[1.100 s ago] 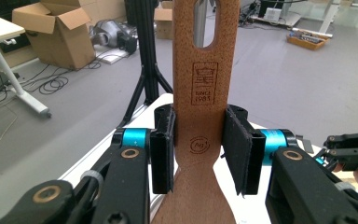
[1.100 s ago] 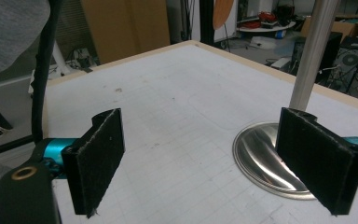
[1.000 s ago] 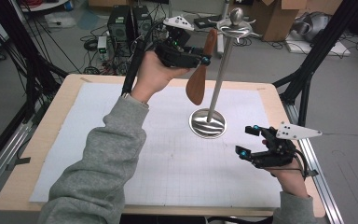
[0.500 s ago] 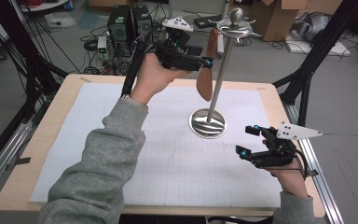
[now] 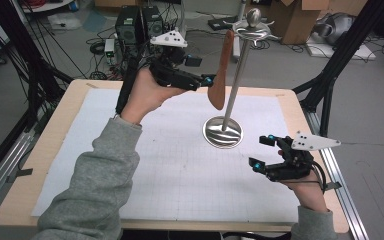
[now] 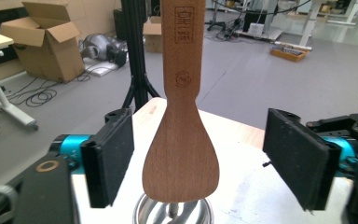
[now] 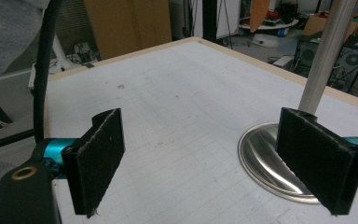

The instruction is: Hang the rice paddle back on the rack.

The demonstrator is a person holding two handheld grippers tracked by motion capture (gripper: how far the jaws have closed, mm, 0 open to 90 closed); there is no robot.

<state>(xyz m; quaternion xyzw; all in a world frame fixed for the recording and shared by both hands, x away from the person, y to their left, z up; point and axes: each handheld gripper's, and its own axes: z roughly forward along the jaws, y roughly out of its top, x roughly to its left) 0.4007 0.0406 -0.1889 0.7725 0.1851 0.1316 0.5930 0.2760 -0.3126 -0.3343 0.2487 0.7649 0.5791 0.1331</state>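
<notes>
Beech-coloured wood marks the job's centre: a wooden spatula (image 5: 220, 70) hangs blade-down from one of the hooks at the crown of a steel utensil stand (image 5: 240, 80), its handle reaching up to the hook ring and its blade dangling beside the pole, well above the round base. The hanging seems done, judging by how the spatula (image 6: 181, 140) sits free between the pads in the left gripper view, with a clear gap on either side. The left gripper (image 5: 207, 80) has just been opening its jaws; the spatula is between them but the pads no longer press on it, so it counts as let go. What is left, as I judge it, is to draw that gripper back without knocking the blade and setting it swinging off the hook. The left forearm, in a grey sleeve, reaches up and forward from the table's near edge, with the hand raised above the white gridded mat (image 5: 170, 165) and the gripper held roughly level, pointing toward the stand. The right gripper (image 5: 261, 152) waits low over the mat's right side, near the stand's base, its jaws spread wide with nothing between them (image 7: 200, 158), the hand resting by the table edge.
</notes>
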